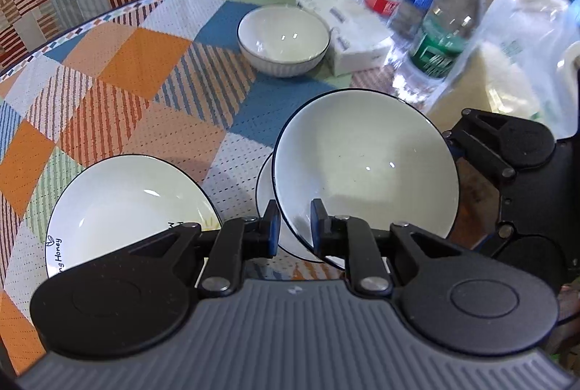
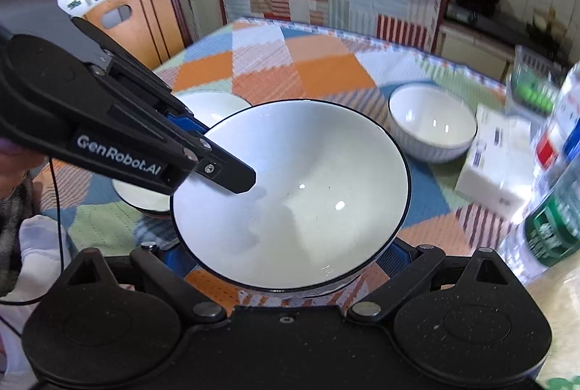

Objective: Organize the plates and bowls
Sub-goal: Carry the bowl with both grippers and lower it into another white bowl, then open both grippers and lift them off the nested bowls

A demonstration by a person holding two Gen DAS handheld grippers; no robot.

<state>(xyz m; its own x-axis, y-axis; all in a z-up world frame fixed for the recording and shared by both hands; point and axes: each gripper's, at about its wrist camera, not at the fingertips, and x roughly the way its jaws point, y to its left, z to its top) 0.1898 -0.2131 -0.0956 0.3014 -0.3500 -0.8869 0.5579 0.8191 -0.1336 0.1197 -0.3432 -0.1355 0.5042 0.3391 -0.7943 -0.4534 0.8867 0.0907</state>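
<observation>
Above the patchwork tablecloth (image 1: 152,56), near the table's front edge, a wide white bowl with a dark rim (image 1: 366,168) hangs tilted in the air, carried by both tools at once. The left gripper (image 1: 294,226) has its blue pads pinched tight on the bowl's near rim, one pad inside and one outside. The right gripper (image 2: 290,259) reaches under the same bowl from the other side; its blue pads sit at either flank of the bowl's base, though the bowl hides the contact itself, so I judge it clamped on the foot rather than see it. The step in hand looks like stacking: directly below the carried bowl lies a second white dish (image 1: 270,205), only a sliver of which shows, and the next move calls for levelling the carried bowl, centring it over that lower one, and lowering it gently before either grip lets go, since a tilted drop could chip the rims. Counting the crockery: four pieces are visible, namely the carried bowl, the dish beneath it, a printed shallow plate (image 1: 127,208) just to the left bearing the word "Honey", and a ribbed deep bowl (image 1: 284,40) well apart toward the far side. Beside that deep bowl rests one white tissue pack (image 1: 348,27), and three plastic bottles (image 1: 446,27) stand blurred at the right.
</observation>
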